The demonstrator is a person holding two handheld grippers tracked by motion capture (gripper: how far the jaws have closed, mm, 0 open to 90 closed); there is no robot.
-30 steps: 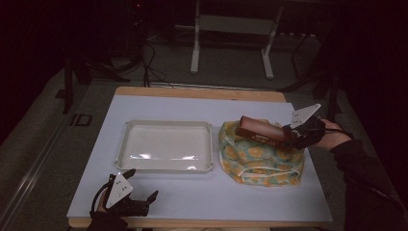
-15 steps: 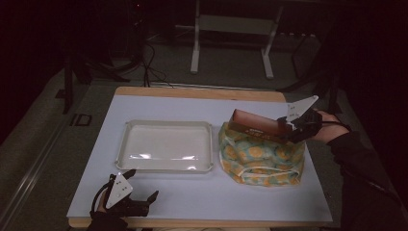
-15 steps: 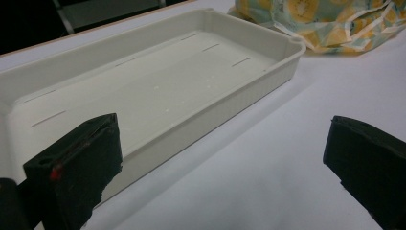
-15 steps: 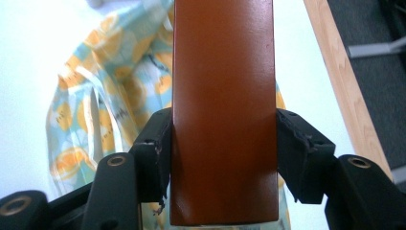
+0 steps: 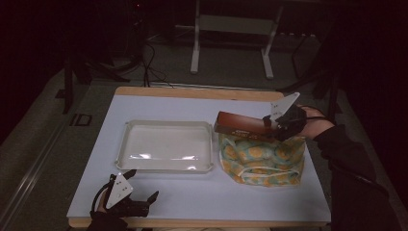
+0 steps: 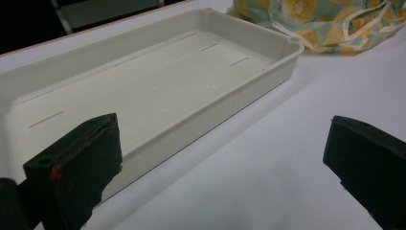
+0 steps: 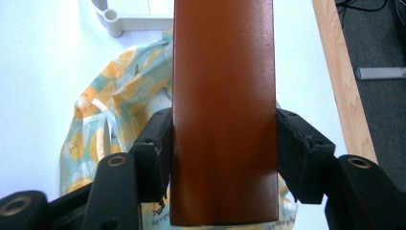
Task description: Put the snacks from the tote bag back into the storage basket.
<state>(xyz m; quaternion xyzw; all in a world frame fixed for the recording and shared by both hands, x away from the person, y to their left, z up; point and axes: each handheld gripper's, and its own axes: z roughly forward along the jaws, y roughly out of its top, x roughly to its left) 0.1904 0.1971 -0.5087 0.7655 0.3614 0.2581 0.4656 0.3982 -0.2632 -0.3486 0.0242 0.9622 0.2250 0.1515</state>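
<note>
The brown box (image 5: 239,127) hangs above the one patterned fabric bag (image 5: 262,159), tilted, far end toward the single white tray (image 5: 166,147). The right tool (image 5: 273,126) is clamped on its sides, forearm reaching in from the bench's (image 5: 202,192) right edge. The left tool (image 5: 144,202) rests at the near edge, jaws apart, nothing between. White-topped bench, dark room behind.

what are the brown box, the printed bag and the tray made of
Brown box: probably coated cardboard, with a smooth satin sheen and crisp edges. Bag: soft fabric, wrinkled and folded, with a citrus print. Tray: looks like off-white moulded plastic, with a slightly glossy rounded rim.
</note>
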